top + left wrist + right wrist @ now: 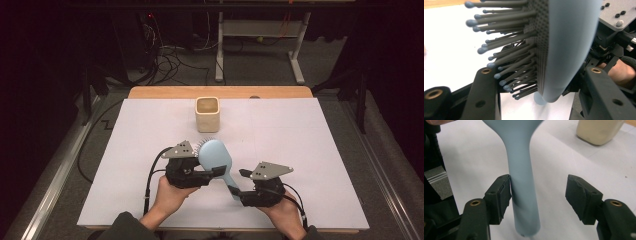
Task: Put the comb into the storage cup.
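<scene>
**Brush head clamped on my left, handle loose between my right jaws**

My left gripper [212,172] pinches the head of the pale blue hairbrush [216,156], and the brush sits above the white sheet [310,150] that covers the table, near the front edge. In the left gripper view the jaws close across the head from both sides, one against the grey bristles [506,57], the other against the smooth blue back. My right gripper [241,185] is spread wide around the handle [522,195]. In the right gripper view the handle lies against one pad [505,195], while the other pad stands well clear of it, so nothing is pressed there. A cream square cup [207,114] stands farther back on the sheet, beyond the brush head and apart from both grippers.
</scene>
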A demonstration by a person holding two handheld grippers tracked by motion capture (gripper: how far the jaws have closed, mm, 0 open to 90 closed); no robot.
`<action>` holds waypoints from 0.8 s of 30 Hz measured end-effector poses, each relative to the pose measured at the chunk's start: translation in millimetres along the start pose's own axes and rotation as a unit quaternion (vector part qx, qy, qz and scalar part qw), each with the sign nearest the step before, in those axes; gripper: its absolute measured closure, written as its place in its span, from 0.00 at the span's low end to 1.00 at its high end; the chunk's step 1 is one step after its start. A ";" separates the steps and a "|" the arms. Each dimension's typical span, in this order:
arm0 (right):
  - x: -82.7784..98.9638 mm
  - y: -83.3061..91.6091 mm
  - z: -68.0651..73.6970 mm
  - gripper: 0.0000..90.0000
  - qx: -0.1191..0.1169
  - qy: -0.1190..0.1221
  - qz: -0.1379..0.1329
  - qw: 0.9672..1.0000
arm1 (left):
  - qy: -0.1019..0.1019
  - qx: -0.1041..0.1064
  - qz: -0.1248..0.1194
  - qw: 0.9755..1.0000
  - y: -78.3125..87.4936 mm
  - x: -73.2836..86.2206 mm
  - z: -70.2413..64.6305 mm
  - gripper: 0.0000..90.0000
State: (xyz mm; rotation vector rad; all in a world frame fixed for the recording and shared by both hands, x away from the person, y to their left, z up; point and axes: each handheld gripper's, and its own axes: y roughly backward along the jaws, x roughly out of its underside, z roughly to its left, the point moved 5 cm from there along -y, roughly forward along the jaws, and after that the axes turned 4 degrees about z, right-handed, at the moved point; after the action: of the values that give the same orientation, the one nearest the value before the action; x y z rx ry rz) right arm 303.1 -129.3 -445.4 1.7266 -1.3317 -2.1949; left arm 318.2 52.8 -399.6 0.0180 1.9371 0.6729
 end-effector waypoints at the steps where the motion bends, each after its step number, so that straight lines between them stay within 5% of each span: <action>1: 1.4 0.5 -0.8 0.41 0.002 0.003 -0.001 1.000 | 0.000 -0.001 0.001 1.000 -0.1 0.1 0.3 0.58; 24: 40.1 36.2 -38.9 0.36 0.059 -0.049 -0.034 0.996 | 0.004 -0.014 0.002 1.000 6.9 -0.5 5.0 0.57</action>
State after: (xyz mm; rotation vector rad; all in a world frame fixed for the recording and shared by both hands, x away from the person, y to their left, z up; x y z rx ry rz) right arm 303.4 -195.4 -453.5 1.7495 -1.4741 -2.3087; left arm 320.7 60.7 -397.5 0.0017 1.9350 0.7031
